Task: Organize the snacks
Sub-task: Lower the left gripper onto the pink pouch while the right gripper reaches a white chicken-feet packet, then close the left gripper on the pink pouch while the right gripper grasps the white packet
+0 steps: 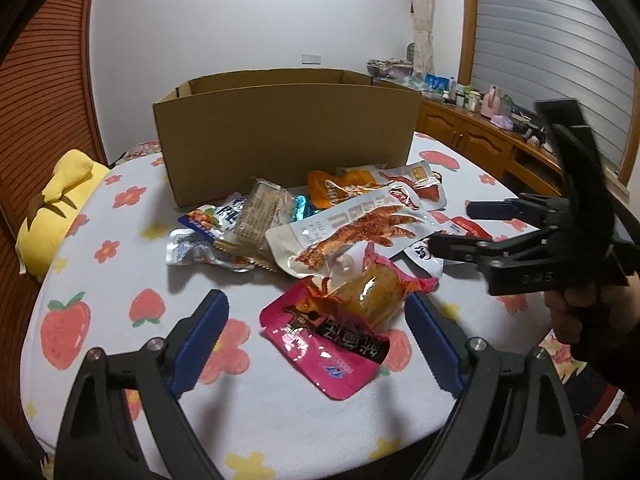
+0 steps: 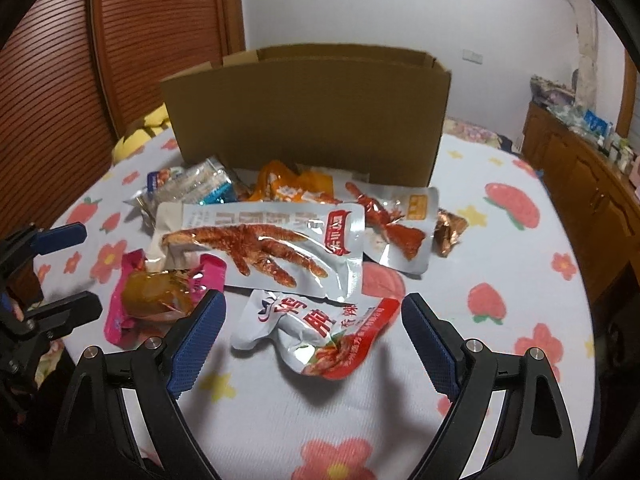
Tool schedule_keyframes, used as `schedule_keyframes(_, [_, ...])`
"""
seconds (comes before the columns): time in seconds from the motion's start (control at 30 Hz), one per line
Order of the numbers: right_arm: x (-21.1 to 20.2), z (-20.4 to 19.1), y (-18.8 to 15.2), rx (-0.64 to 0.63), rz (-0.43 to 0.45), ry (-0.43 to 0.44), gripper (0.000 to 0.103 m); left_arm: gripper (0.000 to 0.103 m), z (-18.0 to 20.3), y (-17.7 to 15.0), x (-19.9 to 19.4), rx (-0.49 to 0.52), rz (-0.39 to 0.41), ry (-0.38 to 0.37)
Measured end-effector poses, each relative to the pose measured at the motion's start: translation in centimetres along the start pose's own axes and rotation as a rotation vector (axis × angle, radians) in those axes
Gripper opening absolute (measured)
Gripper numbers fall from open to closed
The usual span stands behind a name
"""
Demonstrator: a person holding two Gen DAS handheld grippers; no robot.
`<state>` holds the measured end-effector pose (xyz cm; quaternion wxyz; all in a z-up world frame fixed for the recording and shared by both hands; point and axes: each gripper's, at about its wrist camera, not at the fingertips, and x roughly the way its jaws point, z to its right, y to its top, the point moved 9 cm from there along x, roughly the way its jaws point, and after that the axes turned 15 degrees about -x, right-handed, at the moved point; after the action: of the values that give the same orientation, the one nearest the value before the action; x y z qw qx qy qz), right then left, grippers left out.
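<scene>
A heap of snack packets lies on a flower-print sheet (image 1: 100, 288) in front of an open cardboard box (image 1: 280, 136) (image 2: 308, 120). My left gripper (image 1: 316, 304) is open, its blue pads on either side of a pink packet (image 1: 320, 340) (image 2: 160, 296) without touching it. My right gripper (image 2: 313, 302) (image 1: 456, 227) is open too, and hangs over a crumpled white-and-red packet (image 2: 320, 336). A white chicken-foot packet (image 1: 352, 232) (image 2: 264, 248) tops the heap. Behind it lie an orange packet (image 1: 340, 188) (image 2: 288, 188) and a cracker packet (image 1: 260, 212). The left gripper (image 2: 84, 268) shows at the left edge of the right wrist view.
A yellow plush toy (image 1: 56, 208) lies at the sheet's left edge. A wooden cabinet (image 1: 480, 136) (image 2: 580, 168) crowded with small items runs along the right. A slatted wooden door (image 2: 80, 60) stands at the left. A hand (image 1: 572, 312) holds the right gripper.
</scene>
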<state>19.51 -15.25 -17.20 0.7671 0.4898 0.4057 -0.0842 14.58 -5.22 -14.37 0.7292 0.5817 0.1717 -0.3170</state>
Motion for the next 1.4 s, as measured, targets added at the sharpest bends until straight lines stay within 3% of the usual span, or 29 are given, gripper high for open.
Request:
schedule_keyframes(0.3, [1.3, 1.5, -1.7, 0.011, -0.087, 0.004, 0.091, 0.090, 1.4, 0.2, 0.9, 0.030, -0.026, -0.021])
schedule_keyframes(0.4, [1.2, 2.0, -2.4, 0.031, -0.106, 0.027, 0.090, 0.086, 1.8, 0.2, 1.3, 0.032, -0.039, -0.031])
schedule_keyframes(0.5, [0.8, 2.4, -2.8, 0.002, -0.115, 0.005, 0.078, 0.080, 2.3, 0.0, 1.8, 0.037, -0.057, -0.042])
schedule_keyframes(0.57, [0.6, 2.3, -2.6, 0.000, -0.111, 0.019, 0.061, 0.074, 2.7, -0.1, 2.1, 0.044, -0.068, -0.048])
schedule_keyframes(0.67, [0.5, 2.2, -2.4, -0.007, -0.106, 0.023, 0.045, 0.066, 3.3, 0.0, 2.4, 0.062, -0.076, -0.054])
schedule_keyframes(0.83, [0.3, 2.6, -2.7, 0.008, -0.076, 0.047, 0.044, 0.055, 3.9, 0.4, 2.6, 0.100, -0.083, -0.076])
schedule_keyframes(1.13, [0.4, 2.5, -2.5, 0.007, -0.055, 0.035, 0.044, 0.058, 4.2, -1.0, 3.7, 0.204, -0.189, -0.094])
schedule_keyframes(1.27, [0.5, 2.5, -2.5, 0.003, -0.054, 0.030, 0.044, 0.065, 4.6, -1.7, 3.8, 0.254, -0.210, -0.096])
schedule_keyframes(1.4, [0.5, 2.4, -2.5, -0.001, -0.055, 0.023, 0.044, 0.065, 4.8, -1.8, 4.1, 0.274, -0.221, -0.078])
